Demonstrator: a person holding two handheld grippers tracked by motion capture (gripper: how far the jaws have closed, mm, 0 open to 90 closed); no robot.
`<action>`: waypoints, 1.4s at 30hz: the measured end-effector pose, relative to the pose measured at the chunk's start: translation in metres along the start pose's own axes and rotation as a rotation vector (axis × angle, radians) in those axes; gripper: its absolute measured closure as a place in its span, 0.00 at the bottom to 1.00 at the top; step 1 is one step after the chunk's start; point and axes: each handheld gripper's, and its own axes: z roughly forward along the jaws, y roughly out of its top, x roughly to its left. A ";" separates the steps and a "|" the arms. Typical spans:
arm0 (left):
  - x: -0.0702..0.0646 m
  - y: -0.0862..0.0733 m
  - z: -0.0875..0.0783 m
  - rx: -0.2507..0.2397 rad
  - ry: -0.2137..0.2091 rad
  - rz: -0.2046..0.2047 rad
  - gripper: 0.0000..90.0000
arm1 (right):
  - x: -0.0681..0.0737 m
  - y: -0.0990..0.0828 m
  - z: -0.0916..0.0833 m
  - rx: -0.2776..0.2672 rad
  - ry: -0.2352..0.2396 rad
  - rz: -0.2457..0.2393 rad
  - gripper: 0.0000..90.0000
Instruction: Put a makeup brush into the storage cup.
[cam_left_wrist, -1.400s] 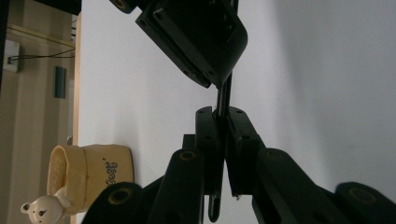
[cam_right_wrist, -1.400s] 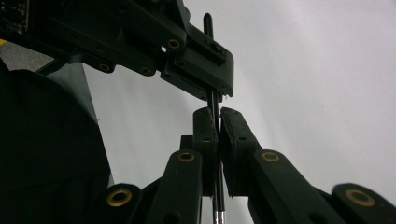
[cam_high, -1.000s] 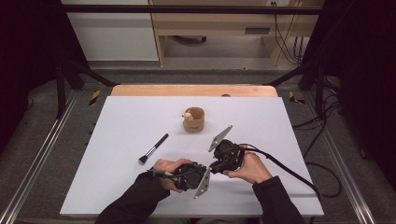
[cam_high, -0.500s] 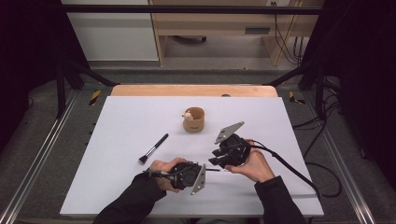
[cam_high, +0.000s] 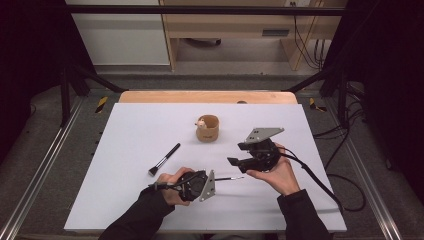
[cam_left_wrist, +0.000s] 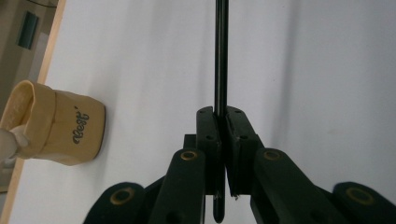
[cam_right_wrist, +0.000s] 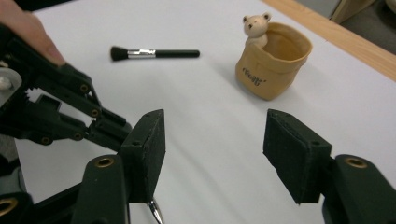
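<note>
A thin black stick (cam_high: 230, 178) with a silvery end (cam_right_wrist: 155, 212) lies level above the white table (cam_high: 125, 130). My left gripper (cam_high: 214, 180) is shut on it, and in the left gripper view the stick (cam_left_wrist: 221, 56) runs straight out between the pressed pads (cam_left_wrist: 222, 116). My right gripper (cam_high: 239, 154) hovers just up and right of the stick's free end. Its jaws have just been opening and stand apart with nothing between the pads (cam_right_wrist: 215, 144). A tan cup (cam_high: 208, 128) with a small bear figure (cam_right_wrist: 256, 25) stands behind.
A black makeup brush (cam_high: 164, 160) lies on the table left of the cup, also in the right gripper view (cam_right_wrist: 154, 53). A wooden strip (cam_high: 210, 96) borders the table's far edge. Each gripper trails a cable (cam_high: 315, 180).
My right gripper has opened, let go of the stick and drawn back to the right and upward. The left gripper has stayed put, still holding the stick.
</note>
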 end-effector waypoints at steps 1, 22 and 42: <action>0.000 -0.001 0.000 0.000 -0.002 -0.007 0.94 | -0.001 0.000 -0.001 -0.011 -0.002 0.012 0.42; -0.004 -0.013 -0.003 -0.046 -0.031 -0.202 0.94 | -0.018 -0.020 -0.023 -0.190 -0.096 0.152 0.21; -0.001 -0.029 -0.007 -0.096 0.008 -0.407 0.94 | -0.019 -0.045 -0.026 -0.255 -0.142 0.217 0.10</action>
